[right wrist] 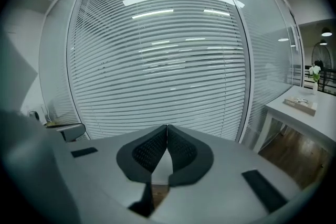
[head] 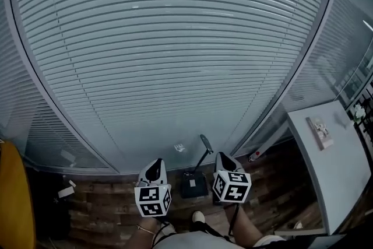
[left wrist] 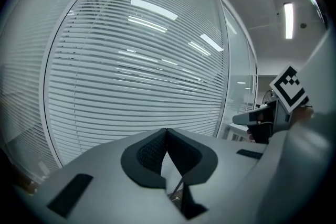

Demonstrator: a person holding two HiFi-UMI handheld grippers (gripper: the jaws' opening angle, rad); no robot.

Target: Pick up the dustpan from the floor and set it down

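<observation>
The dark dustpan [head: 193,185] stands on the wooden floor in front of the blinds, and its long handle [head: 204,154] leans up and to the right. In the head view my left gripper [head: 154,167] is just left of the pan and my right gripper [head: 223,158] just right of the handle. Neither touches it. Both grippers are shut with nothing between the pads. In the left gripper view the jaw tips of the left gripper [left wrist: 167,131] meet, and a slice of the handle [left wrist: 178,189] shows below them. The right gripper [right wrist: 167,127] faces the blinds.
A wall of grey blinds [head: 175,55] closes off the front. A white table [head: 332,172] with a small book [head: 320,131] stands at the right. A yellow object [head: 11,195] sits at the far left, a white scrap [head: 66,190] on the floor, and the person's shoe [head: 199,217] below.
</observation>
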